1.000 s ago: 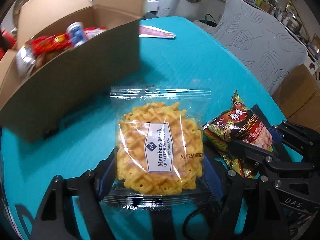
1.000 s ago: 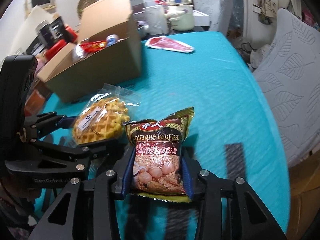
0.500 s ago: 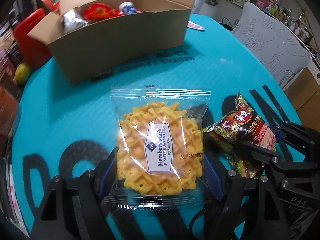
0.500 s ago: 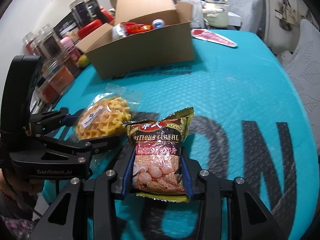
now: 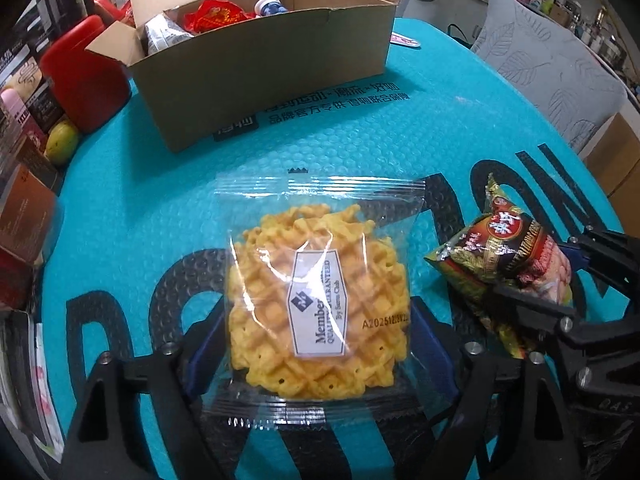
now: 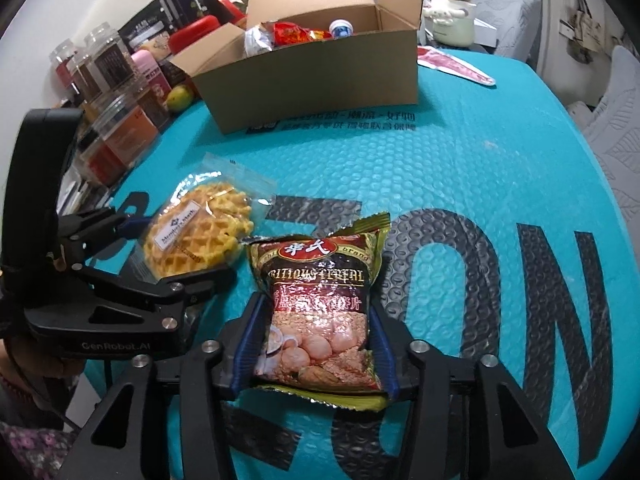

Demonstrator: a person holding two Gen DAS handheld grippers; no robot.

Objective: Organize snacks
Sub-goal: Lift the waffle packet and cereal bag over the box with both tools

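My left gripper [image 5: 318, 344] is shut on a clear waffle packet [image 5: 316, 312] and holds it above the teal table mat [image 5: 152, 208]. My right gripper [image 6: 316, 344] is shut on a dark red cereal packet [image 6: 318, 316], side by side with the left one. The waffle packet also shows in the right wrist view [image 6: 200, 232], and the cereal packet in the left wrist view [image 5: 504, 260]. An open cardboard box [image 5: 272, 64] with several snacks inside stands ahead at the far side of the table; it also shows in the right wrist view [image 6: 316, 68].
Jars and boxes [image 6: 104, 80], a red container [image 5: 84, 76] and a yellow-green fruit [image 5: 60, 142] line the table's left edge. A pink flat packet [image 6: 456, 64] lies beyond the box. A padded chair [image 5: 552, 76] stands at the right. A kettle [image 6: 450, 8] stands behind.
Both grippers have pulled back and risen with their packets. The box now sits farther off and more of the mat's black lettering shows.
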